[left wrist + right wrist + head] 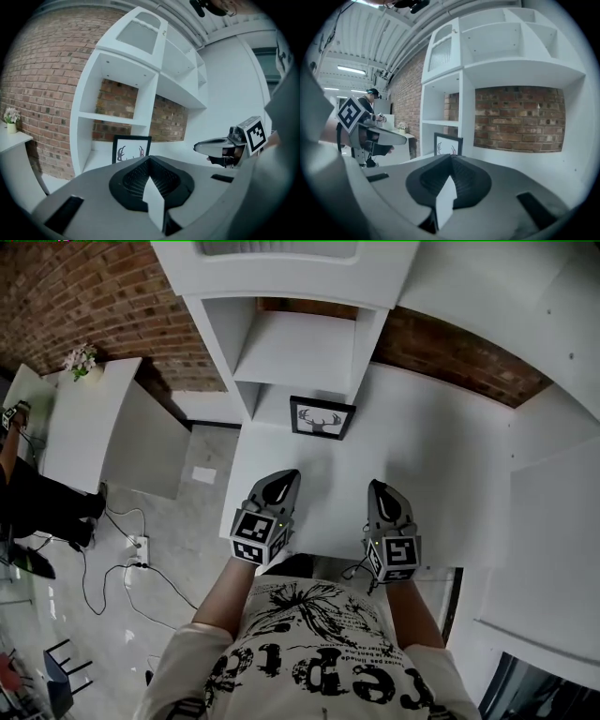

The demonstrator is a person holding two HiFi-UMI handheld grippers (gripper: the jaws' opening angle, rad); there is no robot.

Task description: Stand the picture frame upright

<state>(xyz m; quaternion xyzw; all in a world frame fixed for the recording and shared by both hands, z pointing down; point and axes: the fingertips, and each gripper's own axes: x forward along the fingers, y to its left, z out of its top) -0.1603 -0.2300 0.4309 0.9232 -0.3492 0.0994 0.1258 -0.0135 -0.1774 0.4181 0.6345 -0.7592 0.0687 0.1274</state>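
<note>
A black picture frame (322,417) with a deer-antler print stands upright on the white table (450,484), against the foot of the white shelf unit. It also shows in the left gripper view, where the frame (131,148) is straight beyond the jaws, and as the frame (448,144) in the right gripper view. My left gripper (279,485) and right gripper (381,494) hover side by side over the table's near part, well short of the frame. Both are shut with nothing between their jaws. Each gripper sees the other beside it.
The white shelf unit (295,343) rises behind the frame before a brick wall (84,296). A lower white desk (89,418) with a small flower pot (80,360) stands at left. Cables (122,563) lie on the floor, and a person (23,493) is at far left.
</note>
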